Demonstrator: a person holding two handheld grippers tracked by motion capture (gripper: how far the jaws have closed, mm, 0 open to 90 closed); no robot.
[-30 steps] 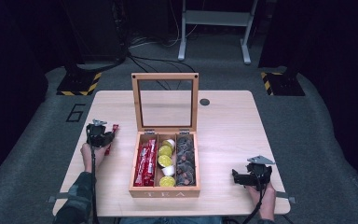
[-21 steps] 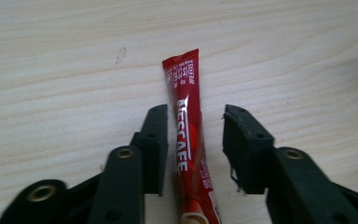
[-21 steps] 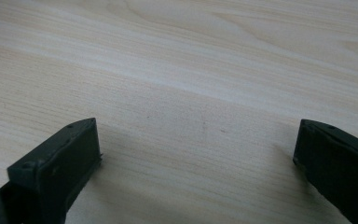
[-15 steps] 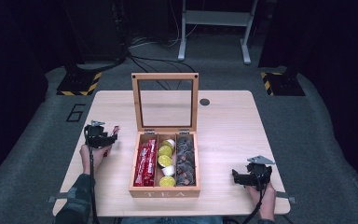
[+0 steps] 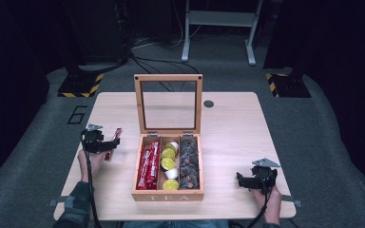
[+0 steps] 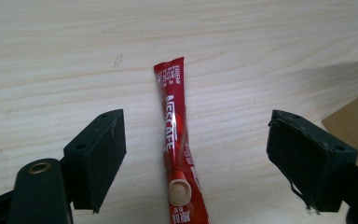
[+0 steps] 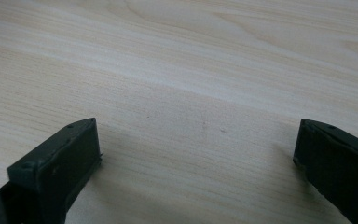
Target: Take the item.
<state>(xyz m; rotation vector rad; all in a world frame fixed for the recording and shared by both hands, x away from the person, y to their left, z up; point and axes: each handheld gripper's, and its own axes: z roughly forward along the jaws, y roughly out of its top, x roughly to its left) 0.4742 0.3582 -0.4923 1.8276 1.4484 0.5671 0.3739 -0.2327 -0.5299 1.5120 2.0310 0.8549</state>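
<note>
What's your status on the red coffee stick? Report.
Left hand-held gripper open, jaws just opened, straddling red Nescafe coffee stick lying flat on table, pads clear. Right hand-held gripper open, nothing between jaws. Tea box open, path unobstructed.

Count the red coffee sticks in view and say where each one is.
3 that I can make out: one red stick lies on the table between the open left gripper, and two in the box's left compartment; more may be underneath.

bare light wooden tabletop [image 5: 237, 123] is lying open around both hands. an open bamboo tea box [image 5: 168, 194], its glass lid [image 5: 168, 104] standing upright, is blocking the middle, while a red coffee stick sachet [image 6: 173, 140] is lying untouched between the left gripper's [image 6: 193, 154] spread jaws.
</note>
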